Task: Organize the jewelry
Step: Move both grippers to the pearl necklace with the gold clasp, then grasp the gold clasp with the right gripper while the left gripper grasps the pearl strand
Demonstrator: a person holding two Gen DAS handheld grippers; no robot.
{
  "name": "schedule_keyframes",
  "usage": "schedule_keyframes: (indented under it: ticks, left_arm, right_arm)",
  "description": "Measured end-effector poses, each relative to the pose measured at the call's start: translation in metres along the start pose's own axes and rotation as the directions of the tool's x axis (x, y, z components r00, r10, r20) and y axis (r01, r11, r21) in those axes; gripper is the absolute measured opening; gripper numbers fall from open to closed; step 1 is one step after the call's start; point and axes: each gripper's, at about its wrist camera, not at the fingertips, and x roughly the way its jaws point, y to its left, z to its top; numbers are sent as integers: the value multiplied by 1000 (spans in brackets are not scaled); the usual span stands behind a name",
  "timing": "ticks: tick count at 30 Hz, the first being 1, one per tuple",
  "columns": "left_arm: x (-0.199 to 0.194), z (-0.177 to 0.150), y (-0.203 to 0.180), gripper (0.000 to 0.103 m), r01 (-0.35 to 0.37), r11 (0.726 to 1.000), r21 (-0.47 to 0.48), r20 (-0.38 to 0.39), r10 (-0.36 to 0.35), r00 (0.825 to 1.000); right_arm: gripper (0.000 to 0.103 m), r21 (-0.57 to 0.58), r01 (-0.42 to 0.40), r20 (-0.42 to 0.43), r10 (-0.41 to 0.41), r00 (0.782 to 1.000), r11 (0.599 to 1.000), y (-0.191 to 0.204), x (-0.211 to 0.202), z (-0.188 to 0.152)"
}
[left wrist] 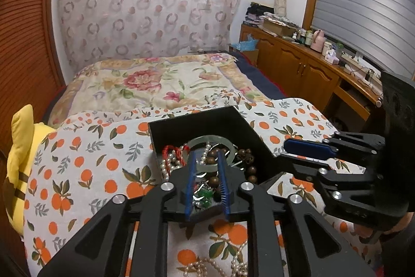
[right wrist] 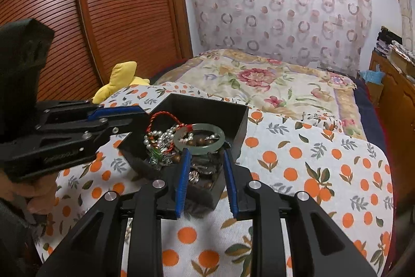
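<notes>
A black box (left wrist: 255, 139) stood on a cloth with orange fruit print (left wrist: 85, 160), and this cloth covered the surface in front of a bed with a flowered cover (left wrist: 160, 85). The box was full of mixed jewelry: a pale green bangle (left wrist: 207, 140) lay on top, a red cord (left wrist: 171, 151) and a string of white pearls (left wrist: 166, 165) lay at its left side, and brown wooden beads (left wrist: 249, 169) lay at its right side. The left gripper (left wrist: 206, 156) was above the near part of the box, its two blue pads set narrowly apart, and the bangle and some beads showed between them; whether the pads touched the bangle could not be told. In the right wrist view the bangle (right wrist: 199, 139) lay just beyond the fingertips of the right gripper (right wrist: 205, 155), whose pads stood wider apart and held nothing, over the near corner of the box (right wrist: 242, 121). The left gripper (right wrist: 122, 113) reached to the box from the left in this view, near the red cord (right wrist: 155, 118). Another pearl necklace (left wrist: 220, 266) lay on the cloth below the left gripper, outside the box. A yellow plush toy (left wrist: 18, 152) lay at the left edge of the cloth, beside a brown slatted door (right wrist: 116, 4).
</notes>
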Motion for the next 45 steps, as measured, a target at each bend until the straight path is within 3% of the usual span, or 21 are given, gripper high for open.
schedule_keyframes:
  ticks: [4, 10, 14, 23, 36, 37, 38, 45]
  left_arm:
    - [-7, -9, 5, 30, -1, 1000, 2, 3, 1, 1000]
    - [-20, -34, 18, 40, -9, 1000, 3, -13, 9, 1000]
    - [-27, -48, 27, 48, -20, 1000, -1, -26, 20, 999]
    - [-40, -78, 45, 70, -54, 998, 10, -60, 55, 997]
    - [-44, -103, 48, 71, -52, 998, 28, -98, 55, 994]
    - [-44, -104, 47, 71, -51, 998, 27, -100, 53, 994]
    - [-43, -105, 47, 71, -49, 998, 26, -101, 52, 994]
    - [-37, -108, 38, 71, -36, 999, 41, -117, 41, 992]
  right_arm:
    - [29, -13, -11, -4, 11, 1000, 1000, 7, -9, -10]
    - [29, -27, -51, -41, 50, 998, 998, 28, -15, -33]
    - [44, -41, -79, -73, 76, 994, 996, 44, -12, -47]
    - [44, -114, -133, -152, 115, 982, 985, 84, -1, -72]
    - [44, -162, -118, -232, 79, 970, 980, 102, 23, -73]
    - [42, -163, -117, -232, 78, 970, 980, 102, 23, -73]
    - [28, -166, -114, -231, 74, 970, 980, 103, 23, -73]
    - [27, -159, -122, -234, 82, 969, 980, 90, 7, -81]
